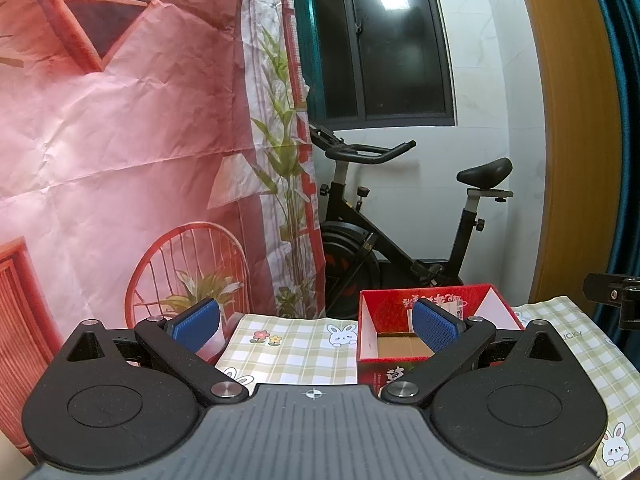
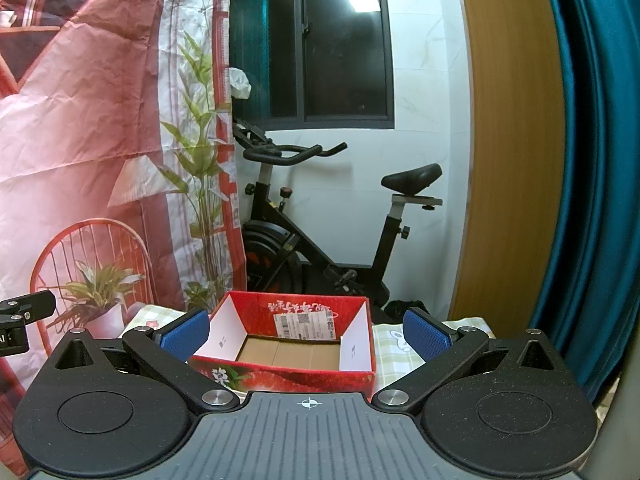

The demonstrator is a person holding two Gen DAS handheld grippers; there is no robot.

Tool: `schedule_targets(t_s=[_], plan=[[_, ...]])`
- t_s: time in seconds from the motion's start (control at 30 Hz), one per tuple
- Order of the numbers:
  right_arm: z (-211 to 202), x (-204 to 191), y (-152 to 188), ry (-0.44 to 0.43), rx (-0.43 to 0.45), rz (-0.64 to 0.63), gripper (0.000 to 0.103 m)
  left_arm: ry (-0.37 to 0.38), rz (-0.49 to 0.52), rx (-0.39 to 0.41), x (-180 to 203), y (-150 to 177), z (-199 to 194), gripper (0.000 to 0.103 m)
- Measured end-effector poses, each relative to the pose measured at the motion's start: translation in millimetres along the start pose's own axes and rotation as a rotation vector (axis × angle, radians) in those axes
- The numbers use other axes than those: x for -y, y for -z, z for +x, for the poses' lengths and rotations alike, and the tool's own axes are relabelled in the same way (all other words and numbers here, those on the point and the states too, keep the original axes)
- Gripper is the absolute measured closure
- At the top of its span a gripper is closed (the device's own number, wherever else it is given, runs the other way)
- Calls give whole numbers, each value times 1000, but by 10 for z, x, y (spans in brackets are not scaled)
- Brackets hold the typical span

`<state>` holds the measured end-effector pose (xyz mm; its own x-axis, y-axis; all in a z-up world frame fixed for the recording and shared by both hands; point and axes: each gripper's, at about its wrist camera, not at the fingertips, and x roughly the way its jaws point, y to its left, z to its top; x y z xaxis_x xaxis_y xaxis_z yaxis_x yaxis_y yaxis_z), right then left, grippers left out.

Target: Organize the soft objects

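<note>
Red box [image 2: 288,376], white barcode label [image 2: 304,325]

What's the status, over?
Left tongs open, empty. Right tongs open, empty. Red box open, nothing inside. No soft objects in view.

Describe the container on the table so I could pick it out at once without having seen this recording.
Start at the black exercise bike under the dark window. In front of it is a table with a green checked rabbit-print cloth, and on that cloth sits the red cardboard box. It is open-topped and empty, with white inner flaps, a bare brown floor and strawberry artwork outside.
</note>
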<state>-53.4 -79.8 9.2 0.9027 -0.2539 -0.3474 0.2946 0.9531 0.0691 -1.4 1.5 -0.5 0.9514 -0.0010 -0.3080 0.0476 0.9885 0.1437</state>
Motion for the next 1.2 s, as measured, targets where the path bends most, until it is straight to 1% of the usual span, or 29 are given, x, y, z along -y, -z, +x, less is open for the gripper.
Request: schedule_targets(t_s=[1.03, 1.2], plan=[[-17, -16, -15, -5, -5, 0, 0, -2, 0, -5, 27, 3, 6, 0], [-21, -46, 69, -25, 0, 14, 0, -2, 5, -16, 64, 102, -14, 0]])
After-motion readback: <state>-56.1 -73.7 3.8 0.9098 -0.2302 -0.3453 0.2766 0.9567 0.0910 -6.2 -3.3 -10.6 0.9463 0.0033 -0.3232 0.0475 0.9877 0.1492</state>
